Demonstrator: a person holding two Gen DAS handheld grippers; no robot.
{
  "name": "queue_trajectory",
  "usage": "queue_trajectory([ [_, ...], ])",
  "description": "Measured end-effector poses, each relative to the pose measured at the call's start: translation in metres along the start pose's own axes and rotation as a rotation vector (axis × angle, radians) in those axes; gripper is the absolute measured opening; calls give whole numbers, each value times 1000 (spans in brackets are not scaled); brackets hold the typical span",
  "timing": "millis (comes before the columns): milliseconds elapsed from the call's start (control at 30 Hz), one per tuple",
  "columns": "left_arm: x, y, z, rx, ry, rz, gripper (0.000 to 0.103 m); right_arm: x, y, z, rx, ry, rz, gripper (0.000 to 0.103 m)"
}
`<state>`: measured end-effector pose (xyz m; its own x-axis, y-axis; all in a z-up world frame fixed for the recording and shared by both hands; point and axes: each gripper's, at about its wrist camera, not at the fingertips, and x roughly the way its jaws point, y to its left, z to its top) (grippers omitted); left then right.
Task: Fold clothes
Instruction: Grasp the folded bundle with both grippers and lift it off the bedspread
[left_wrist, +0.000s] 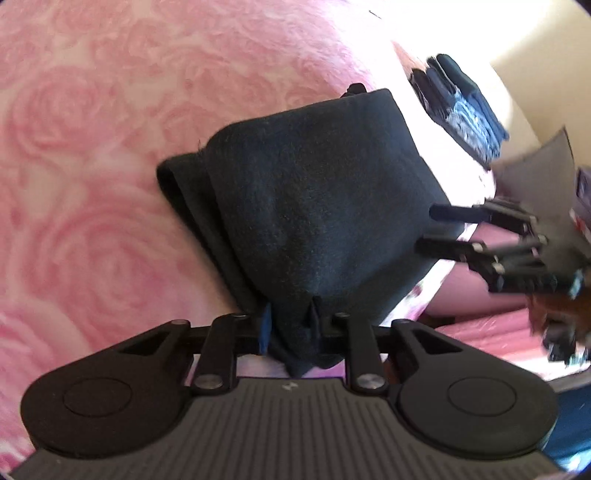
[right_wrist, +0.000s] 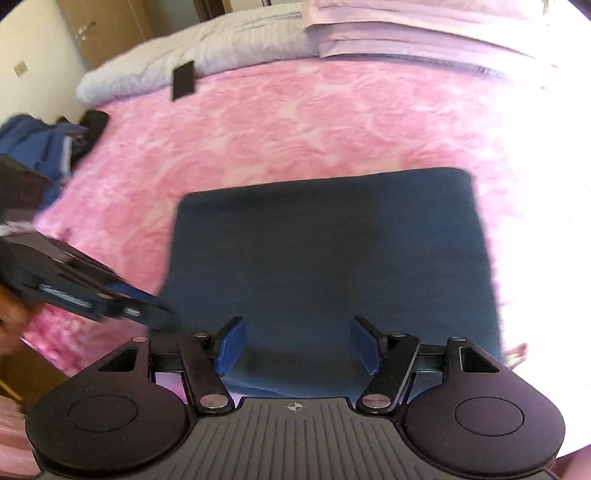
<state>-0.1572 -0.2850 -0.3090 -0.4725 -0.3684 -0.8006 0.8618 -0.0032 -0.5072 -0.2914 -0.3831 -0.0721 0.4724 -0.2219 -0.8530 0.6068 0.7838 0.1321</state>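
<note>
Left gripper (left_wrist: 291, 332) pinches folded dark garment's (left_wrist: 317, 206) near edge.

The folded garment (right_wrist: 332, 258) lies on the bed (right_wrist: 295, 122); a clothes pile (right_wrist: 40, 144) at ten o'clock, pillows (right_wrist: 207, 44) at twelve.

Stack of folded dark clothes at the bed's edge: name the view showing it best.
Left wrist view: the stack of folded dark clothes shows separate layers. The right wrist view shows only a blurred blue heap at the frame edge.

Folded dark navy fabric garment (right_wrist: 332, 251) lies flat on pink rose-patterned bedspread (right_wrist: 295, 122). Right gripper (right_wrist: 297, 345) jaws apart over garment's near edge; left gripper (right_wrist: 162, 319) at its left corner.
</note>
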Motion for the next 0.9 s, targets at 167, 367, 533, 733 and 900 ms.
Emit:
queue_trajectory([
  [167, -5, -2, -10, 12, -29, 59, 24, 34, -7, -8, -72, 95, 13, 67],
  [367, -33, -27, -25, 77, -91, 228, 27, -3, -8, -16, -336, 69, 59, 67],
  [533, -31, -110, -65, 541, -117, 500, 34, -5, -2, -57, -818, 61, -1, 67],
  [733, 38, -174, -109, 934, -79, 703, 66, 14, -3, -108, -1328, 42, -93, 67],
  [900, 88, -185, -108, 1075, -45, 814, 75, 0, -19, -78, -1190, 3, -22, 28],
])
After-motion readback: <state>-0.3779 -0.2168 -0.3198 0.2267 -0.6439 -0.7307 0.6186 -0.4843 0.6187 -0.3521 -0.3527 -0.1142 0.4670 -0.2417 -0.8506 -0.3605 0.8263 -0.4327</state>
